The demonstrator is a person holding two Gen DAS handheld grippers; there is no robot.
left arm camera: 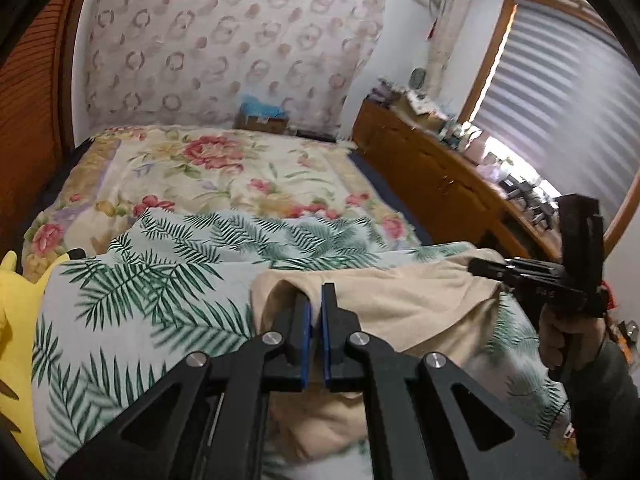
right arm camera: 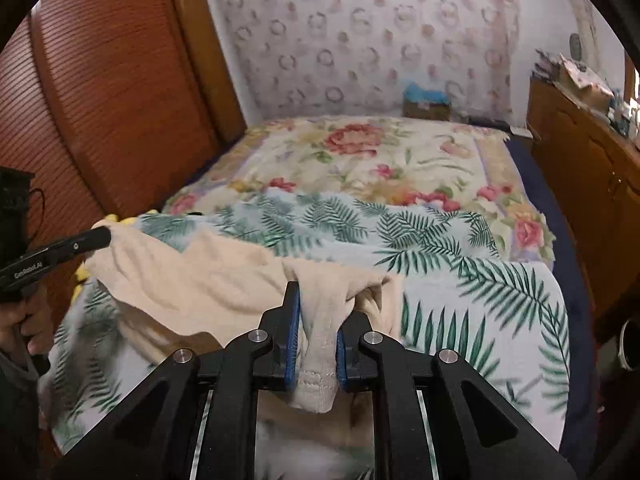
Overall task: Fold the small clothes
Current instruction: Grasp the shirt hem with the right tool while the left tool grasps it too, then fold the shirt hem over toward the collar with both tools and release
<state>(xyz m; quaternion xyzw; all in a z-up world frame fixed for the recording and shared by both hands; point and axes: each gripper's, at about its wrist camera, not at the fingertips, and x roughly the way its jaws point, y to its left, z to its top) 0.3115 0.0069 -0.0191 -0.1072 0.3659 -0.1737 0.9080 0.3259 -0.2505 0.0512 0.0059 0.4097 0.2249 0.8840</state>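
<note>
A small beige garment (left arm camera: 404, 304) hangs stretched between my two grippers above a palm-leaf blanket (left arm camera: 160, 280). My left gripper (left arm camera: 316, 300) is shut on one edge of the garment; it also shows at the left of the right wrist view (right arm camera: 100, 236). My right gripper (right arm camera: 318, 320) is shut on the other edge, with the hem bunched between its blue pads (right arm camera: 294, 332). It also shows at the right of the left wrist view (left arm camera: 480, 268). The garment (right arm camera: 208, 280) sags in the middle.
The palm-leaf blanket (right arm camera: 460, 300) lies on a bed with a floral cover (right arm camera: 380, 152). A yellow plush (left arm camera: 16, 312) sits at the left. A wooden dresser (left arm camera: 432, 184) with clutter runs along the right. A wooden wardrobe (right arm camera: 100, 100) stands at the left.
</note>
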